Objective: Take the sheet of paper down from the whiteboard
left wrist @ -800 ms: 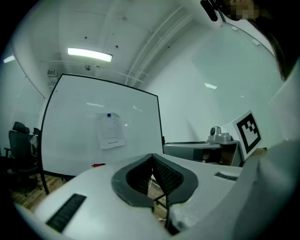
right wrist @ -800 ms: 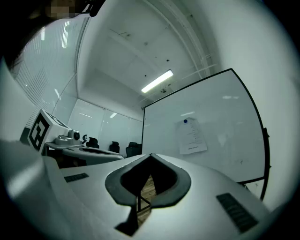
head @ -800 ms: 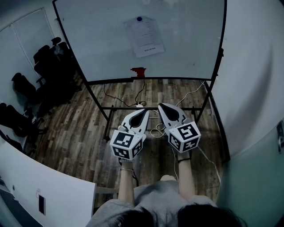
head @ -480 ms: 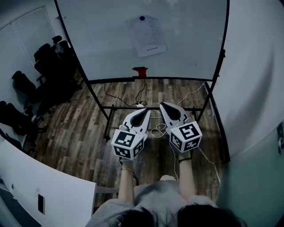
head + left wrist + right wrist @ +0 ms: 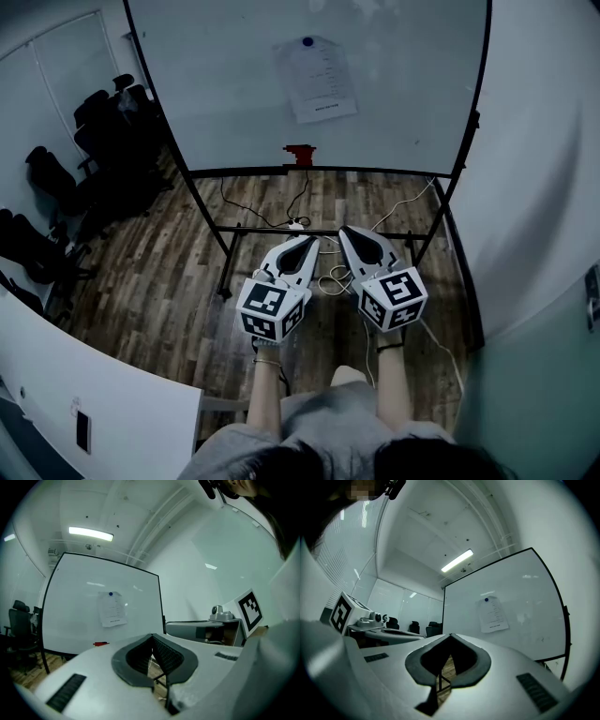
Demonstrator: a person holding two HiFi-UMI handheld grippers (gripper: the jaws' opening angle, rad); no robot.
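Hanging on the whiteboard [image 5: 216,94] under a blue magnet [image 5: 307,42], the sheet of paper [image 5: 316,80] is at twelve o'clock from both grippers and well apart from them. The left gripper [image 5: 309,241] and right gripper [image 5: 349,231] are held side by side over the wooden floor [image 5: 159,272], each with its jaws closed together on nothing. From the left gripper [image 5: 151,635] the sheet [image 5: 112,609] shows at about eleven o'clock, from the right gripper [image 5: 451,634] at about one o'clock [image 5: 492,615]. Its print is too small to read. A red object [image 5: 300,155] sits on the board's ledge at six o'clock from the sheet. Compared with the earlier head views, almost nothing differs: the paper is still pinned and the grippers have barely shifted.
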